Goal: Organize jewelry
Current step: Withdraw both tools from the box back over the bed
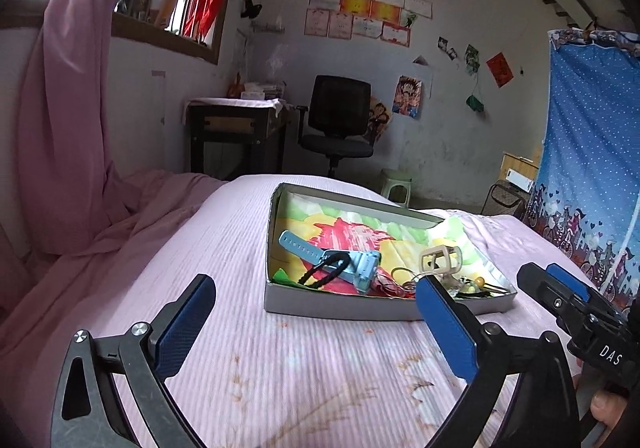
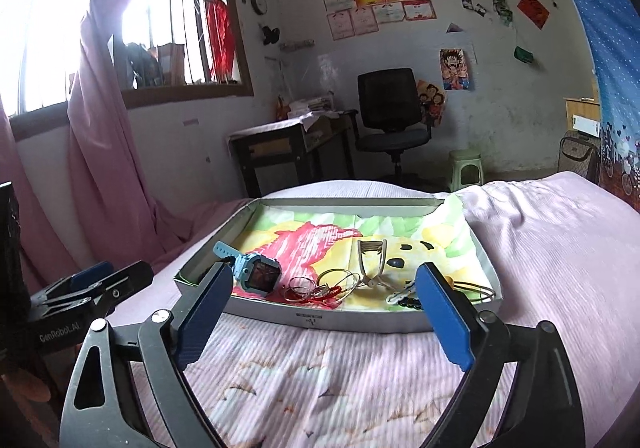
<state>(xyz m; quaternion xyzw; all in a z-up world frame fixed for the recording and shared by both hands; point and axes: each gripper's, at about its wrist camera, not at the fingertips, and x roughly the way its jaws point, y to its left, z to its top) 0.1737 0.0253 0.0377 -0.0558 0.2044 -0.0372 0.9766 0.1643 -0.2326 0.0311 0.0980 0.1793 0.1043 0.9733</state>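
Left wrist view: the left claw [image 1: 316, 322] stands wide open above the pink bedspread [image 1: 200, 248], with nothing between its blue pads [image 1: 182, 332]. Ahead of it, a shallow grey box [image 1: 340, 306] rests on the bed, lined with a coloured drawing. Inside the box lie a light blue watch [image 1: 340, 260] with a black loop [image 1: 326, 268] across its strap, a cream hair claw clip [image 1: 440, 258], thin wire rings [image 1: 400, 274] with red thread, and small beads near the right corner. The right claw [image 1: 560, 294] enters from the right edge, just beside the box's near right corner; its jaws stand apart and empty.

Right wrist view: the right claw [image 2: 324, 322] is fully open over the bedspread [image 2: 540, 248], gripping nothing. The box [image 2: 360, 322] lies directly ahead, its near wall between the two pads [image 2: 444, 322]. The watch [image 2: 256, 268] sits at the near left, the wire rings [image 2: 316, 286] in the middle, the clip [image 2: 372, 258] behind them, and a thin bangle [image 2: 478, 290] at the near right. The left claw [image 2: 96, 282] shows at the left edge, beside the box and not touching it.
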